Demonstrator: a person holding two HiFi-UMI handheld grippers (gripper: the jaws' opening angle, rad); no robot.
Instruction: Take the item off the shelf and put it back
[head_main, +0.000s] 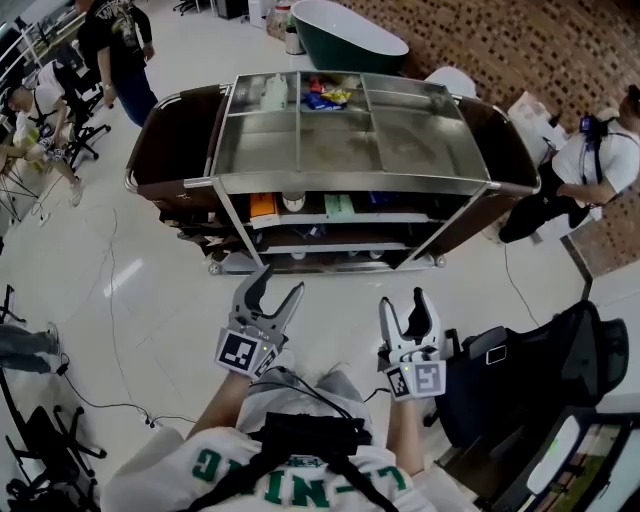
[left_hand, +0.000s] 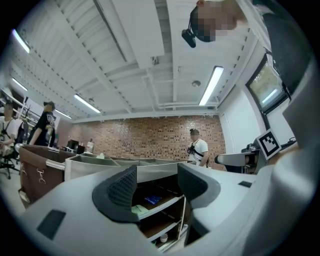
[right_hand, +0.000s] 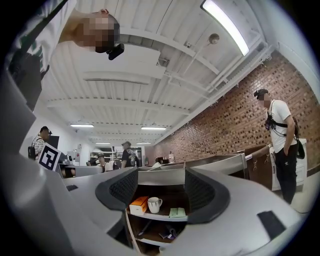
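A steel cart (head_main: 340, 150) with open shelves stands in front of me. On its upper shelf sit an orange box (head_main: 263, 207), a white cup (head_main: 293, 202) and a flat green item (head_main: 339, 205). The right gripper view shows the same orange box (right_hand: 139, 205), white cup (right_hand: 154, 204) and green item (right_hand: 177, 212) framed between the jaws. My left gripper (head_main: 277, 287) and right gripper (head_main: 408, 308) hover side by side, short of the cart, both open and empty. In the left gripper view, my left gripper (left_hand: 157, 185) looks at a blue packet (left_hand: 152, 199) on the shelf.
Snack packets (head_main: 325, 95) lie in the cart's top tray. A dark green tub (head_main: 345, 35) stands behind the cart. One person (head_main: 120, 50) stands at the far left, another (head_main: 590, 165) at the right by the brick wall. A black chair (head_main: 520, 380) is close on my right.
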